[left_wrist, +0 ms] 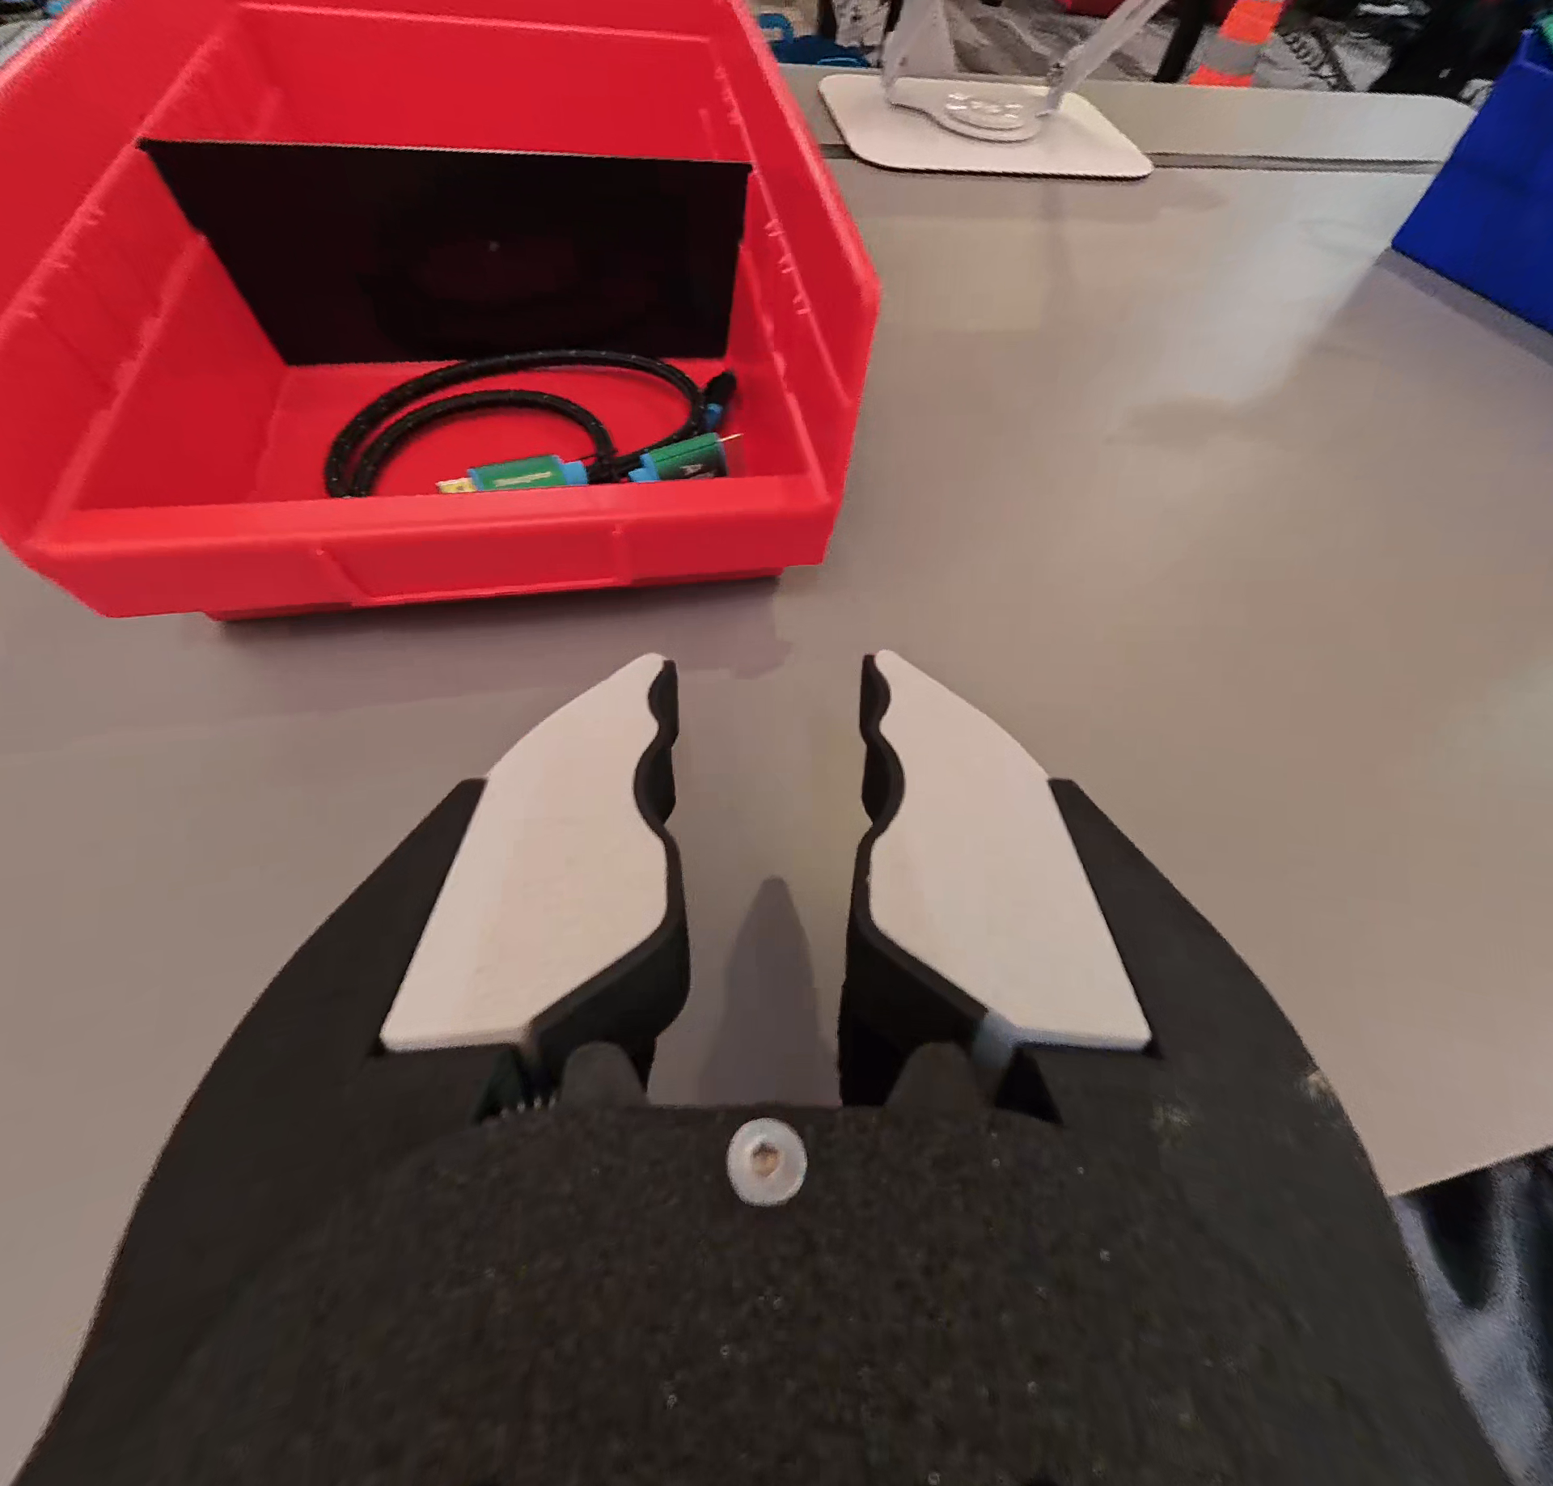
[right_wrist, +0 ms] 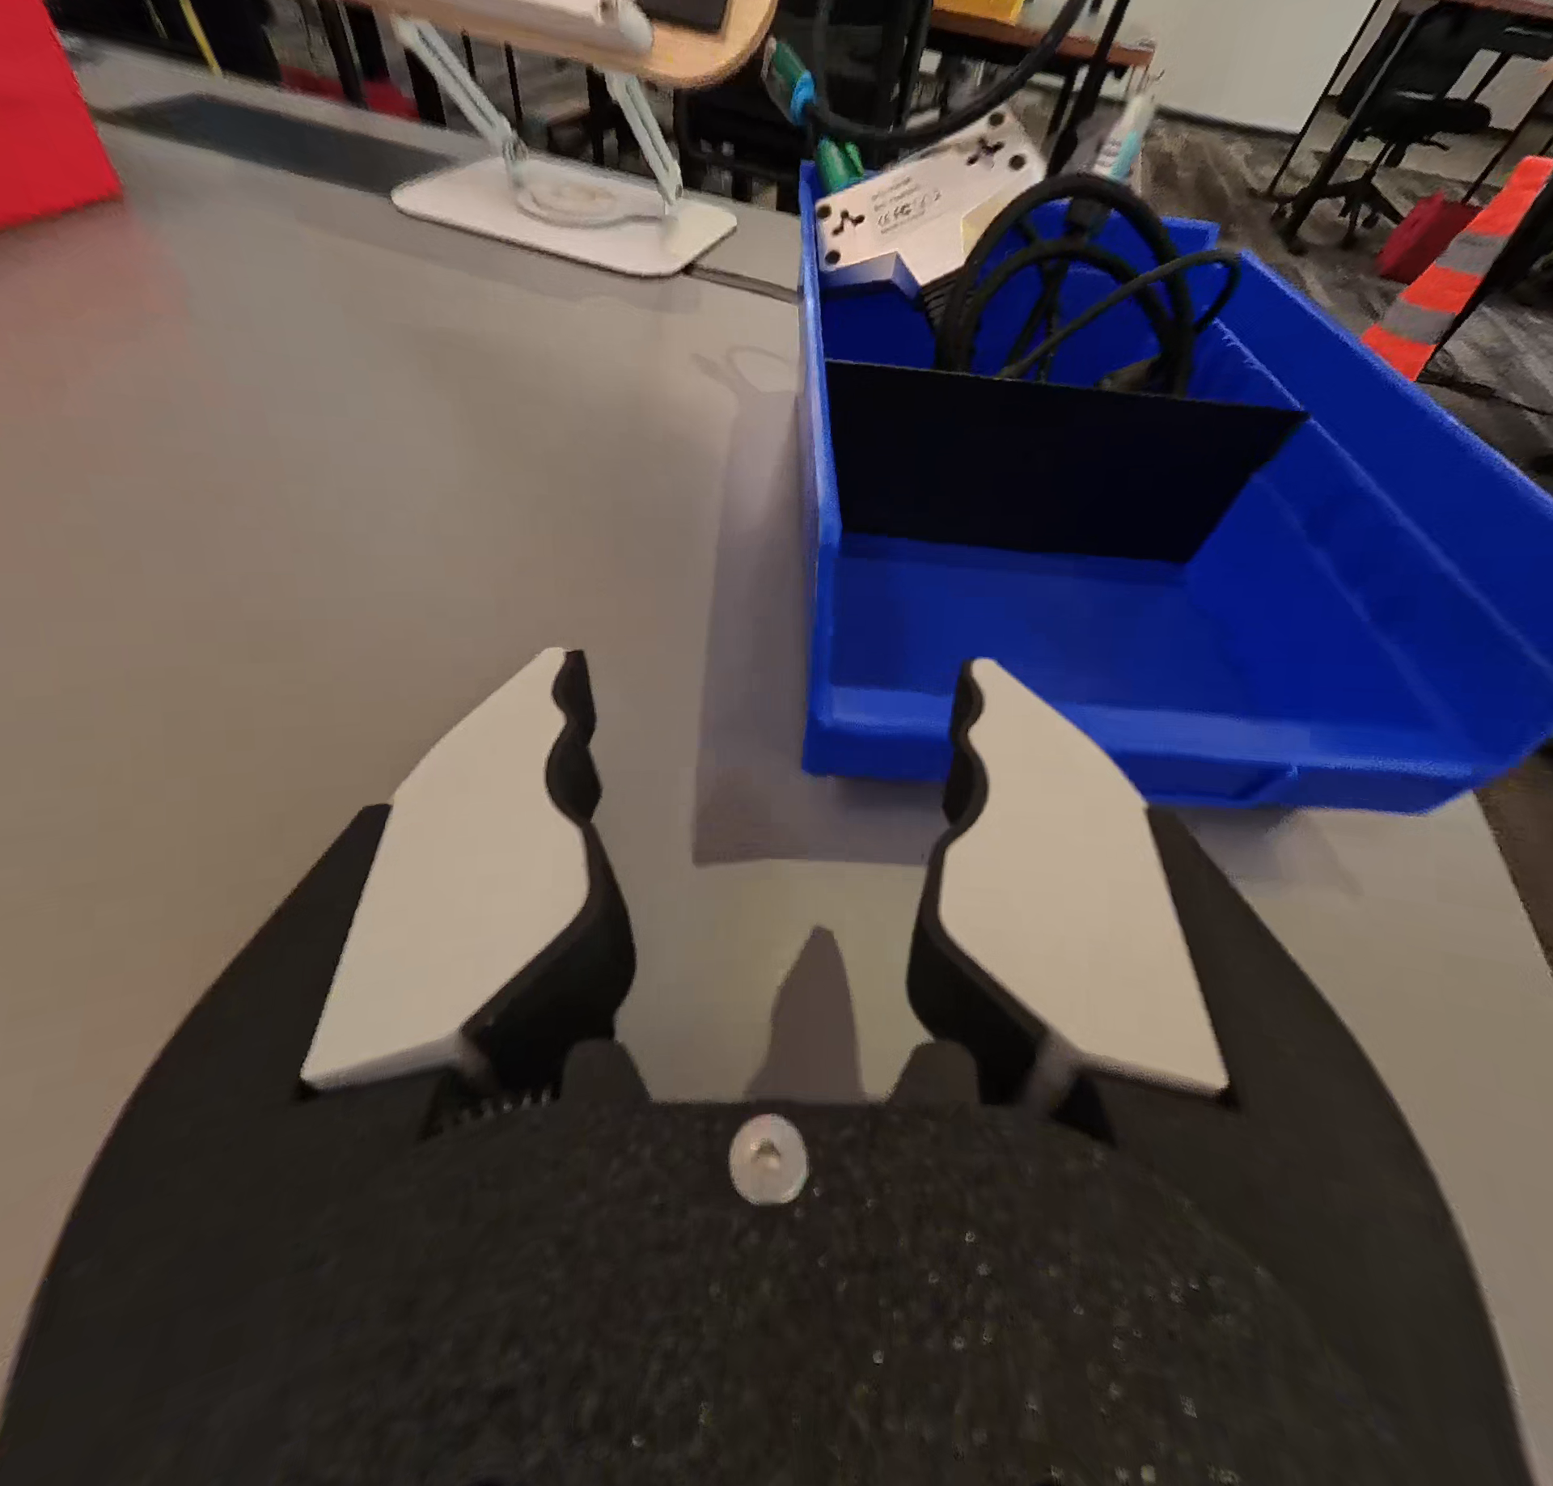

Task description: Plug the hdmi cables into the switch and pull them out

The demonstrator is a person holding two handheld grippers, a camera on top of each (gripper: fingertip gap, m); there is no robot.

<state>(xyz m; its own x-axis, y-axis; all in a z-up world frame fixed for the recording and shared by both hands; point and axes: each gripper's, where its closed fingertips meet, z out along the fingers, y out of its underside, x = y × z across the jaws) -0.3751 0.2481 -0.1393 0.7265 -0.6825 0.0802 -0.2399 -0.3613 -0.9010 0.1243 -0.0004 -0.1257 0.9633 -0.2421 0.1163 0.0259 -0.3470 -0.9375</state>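
A coiled black braided HDMI cable (left_wrist: 471,420) with green and blue plugs (left_wrist: 517,475) lies in the front compartment of a red bin (left_wrist: 437,538). My left gripper (left_wrist: 766,672) is open and empty above the grey table, a little in front and right of that bin. The silver switch (right_wrist: 924,210) leans in the back compartment of a blue bin (right_wrist: 1092,731), with black cables (right_wrist: 1084,286) looped beside it. A green plug (right_wrist: 836,160) sits at its far end. My right gripper (right_wrist: 773,668) is open and empty, just in front of the blue bin's left corner.
Each bin has a black divider (left_wrist: 454,252) (right_wrist: 1042,462). A white stand with a flat base (left_wrist: 983,130) (right_wrist: 563,219) stands at the table's far edge. The blue bin's corner (left_wrist: 1487,210) shows at right in the left wrist view. The grey table (left_wrist: 1134,521) lies between the bins.
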